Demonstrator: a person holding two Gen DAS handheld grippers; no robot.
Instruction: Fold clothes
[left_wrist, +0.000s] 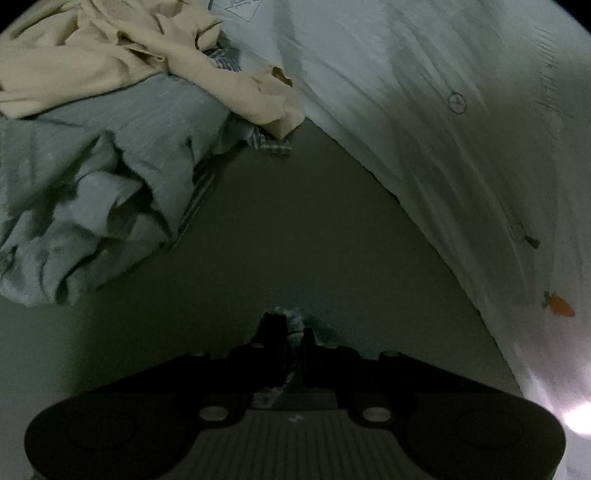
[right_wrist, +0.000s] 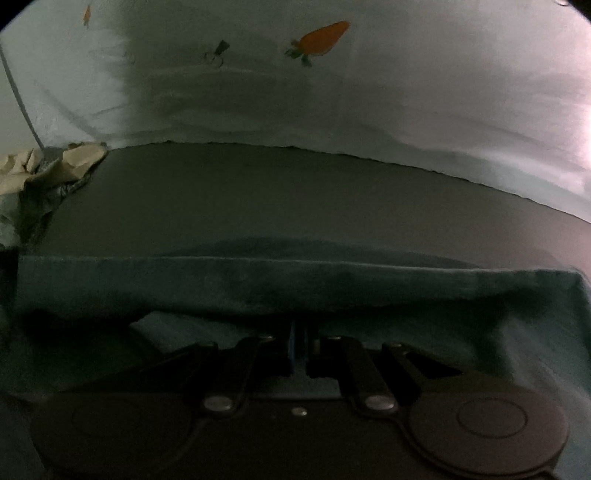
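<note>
The left gripper (left_wrist: 291, 332) pinches a bunched bit of teal cloth (right_wrist: 280, 288) between its fingers. The right gripper (right_wrist: 299, 343) is clamped on the same cloth's folded edge — the fold runs just beyond its fingertips.

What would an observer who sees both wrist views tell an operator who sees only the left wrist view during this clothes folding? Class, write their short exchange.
Operator: My left gripper pinches a bit of cloth. Is the right gripper holding anything?
Observer: Yes. The right gripper is shut on a teal garment.
Operator: How does that garment lie?
Observer: Its edge runs as a wide band across the right wrist view, ahead of the gripper, with the dark tabletop beyond it.
</note>
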